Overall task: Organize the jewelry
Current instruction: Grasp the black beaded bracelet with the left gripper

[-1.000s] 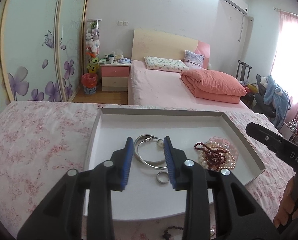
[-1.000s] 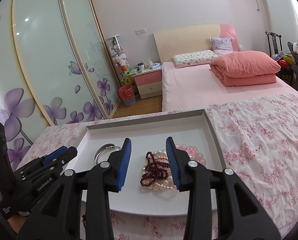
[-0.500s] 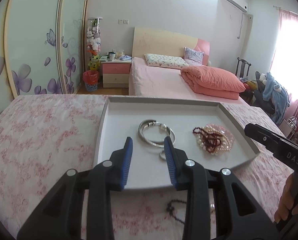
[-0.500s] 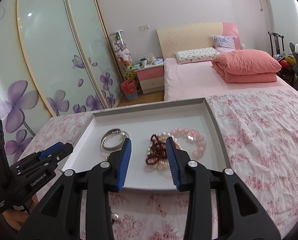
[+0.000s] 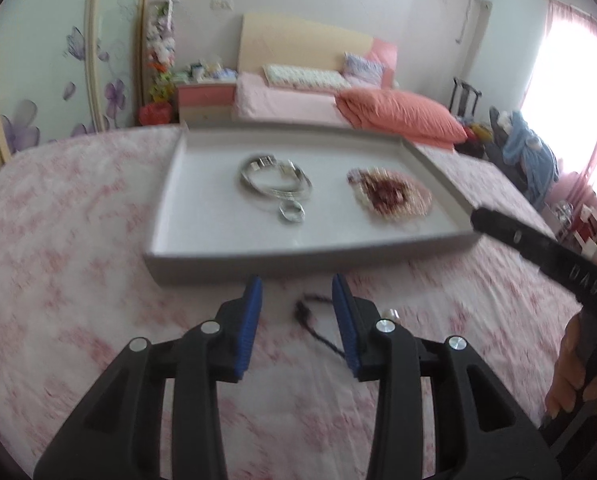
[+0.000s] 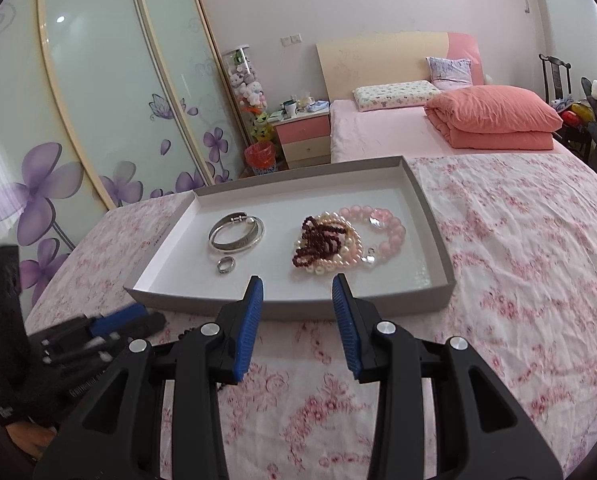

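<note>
A grey tray [image 6: 438, 248] lies on the pink floral cloth. It holds silver bangles [image 6: 236, 234], a small silver ring [image 6: 226, 266], and a pile of dark red beads [image 6: 318, 240], pearls [image 6: 338, 260] and a pink bead bracelet [image 6: 386, 224]. My left gripper [image 5: 297, 300] hangs over the cloth just in front of the tray [image 5: 170, 208]. Its jaws are opening, and the pads touch nothing. A dark beaded string [image 5: 310, 320] lies on the cloth below the gap. My right gripper [image 6: 297, 296] stands open and empty at the tray's near edge.
A small silvery piece [image 5: 390, 314] lies on the cloth by the left gripper's right finger. A person's hand [image 5: 574, 372] holds the right gripper's handle. Behind the table are a bed [image 6: 418, 136], a nightstand [image 6: 302, 136] and sliding wardrobe doors [image 6: 98, 100].
Both grippers have drawn back from above the tray to the cloth in front of it. The left gripper's jaws stand slightly wider, and the dark string now shows between them.
</note>
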`<action>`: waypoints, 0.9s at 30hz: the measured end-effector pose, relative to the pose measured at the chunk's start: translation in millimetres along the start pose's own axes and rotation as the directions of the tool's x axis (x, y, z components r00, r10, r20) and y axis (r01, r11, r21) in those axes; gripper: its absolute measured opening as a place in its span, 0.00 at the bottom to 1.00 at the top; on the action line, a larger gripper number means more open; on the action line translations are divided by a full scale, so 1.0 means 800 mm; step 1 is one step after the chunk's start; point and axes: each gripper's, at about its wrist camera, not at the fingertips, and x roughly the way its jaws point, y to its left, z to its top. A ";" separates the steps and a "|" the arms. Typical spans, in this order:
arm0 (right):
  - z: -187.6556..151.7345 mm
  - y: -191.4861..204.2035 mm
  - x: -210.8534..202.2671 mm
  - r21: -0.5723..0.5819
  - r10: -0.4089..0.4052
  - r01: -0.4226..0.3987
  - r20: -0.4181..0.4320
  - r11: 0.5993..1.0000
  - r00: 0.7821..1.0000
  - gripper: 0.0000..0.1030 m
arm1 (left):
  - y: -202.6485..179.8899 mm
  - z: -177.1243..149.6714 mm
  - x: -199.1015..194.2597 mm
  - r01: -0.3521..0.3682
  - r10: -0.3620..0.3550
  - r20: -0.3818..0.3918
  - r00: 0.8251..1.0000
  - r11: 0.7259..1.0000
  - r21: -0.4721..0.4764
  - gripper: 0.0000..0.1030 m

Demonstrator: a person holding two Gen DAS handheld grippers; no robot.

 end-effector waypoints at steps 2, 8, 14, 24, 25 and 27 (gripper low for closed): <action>-0.002 -0.002 -0.002 0.004 -0.004 0.004 -0.001 1.000 1.000 0.37 | -0.007 -0.006 0.012 -0.009 0.010 -0.047 0.999 1.000 0.021 0.36; -0.005 -0.008 -0.003 0.019 -0.008 0.008 -0.004 1.000 1.000 0.37 | -0.015 -0.016 0.031 -0.057 0.063 -0.102 0.993 0.997 0.061 0.35; -0.008 -0.009 -0.001 0.020 -0.004 0.004 -0.011 1.000 1.000 0.37 | 0.010 -0.012 0.031 -0.167 0.172 -0.101 0.980 0.985 0.051 0.24; -0.021 0.011 0.008 -0.033 0.037 -0.039 -0.064 0.999 0.997 0.37 | 0.052 -0.011 0.018 -0.234 0.234 -0.099 0.967 0.972 0.007 0.14; -0.023 0.014 0.009 -0.044 0.043 -0.046 -0.074 0.998 0.996 0.37 | 0.052 -0.010 0.018 -0.233 0.232 -0.099 0.968 0.973 0.006 0.11; -0.030 0.022 0.013 -0.076 0.058 -0.066 -0.104 0.995 0.993 0.37 | 0.055 -0.010 0.019 -0.232 0.231 -0.099 0.968 0.973 -0.006 0.07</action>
